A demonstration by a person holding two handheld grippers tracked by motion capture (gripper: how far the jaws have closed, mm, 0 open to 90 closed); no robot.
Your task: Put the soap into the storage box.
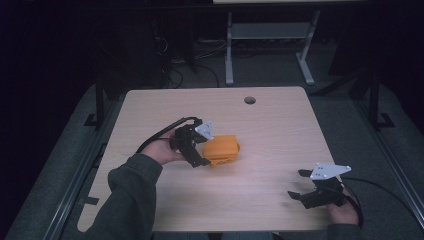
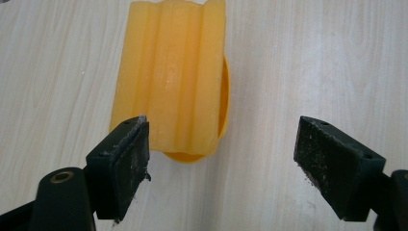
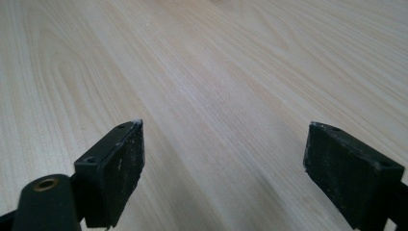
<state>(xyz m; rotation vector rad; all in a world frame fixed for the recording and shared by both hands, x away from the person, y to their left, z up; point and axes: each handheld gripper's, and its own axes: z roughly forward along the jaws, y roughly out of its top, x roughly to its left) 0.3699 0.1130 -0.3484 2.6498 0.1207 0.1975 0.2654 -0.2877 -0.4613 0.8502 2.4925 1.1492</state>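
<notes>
An orange ridged block (image 1: 222, 147) lies on the wooden table (image 1: 270, 130) a little left of centre, with a round orange rim showing under its edge. In the left gripper view the block (image 2: 171, 72) lies lengthwise just beyond the jaws, on that round orange piece (image 2: 224, 96). My left gripper (image 1: 202, 149) is at the block's left end and open (image 2: 223, 130); its left jaw overlaps the block's near corner and nothing is clamped. My right gripper (image 1: 296, 183) hovers open near the front right of the table, with bare wood between its jaws (image 3: 226, 124).
A round cable hole (image 1: 249, 100) sits near the table's far edge. Beyond the table, on the dark floor, stand white desk legs (image 1: 229, 55) and some cables. The table's front edge runs close under my right hand (image 1: 345, 212).
</notes>
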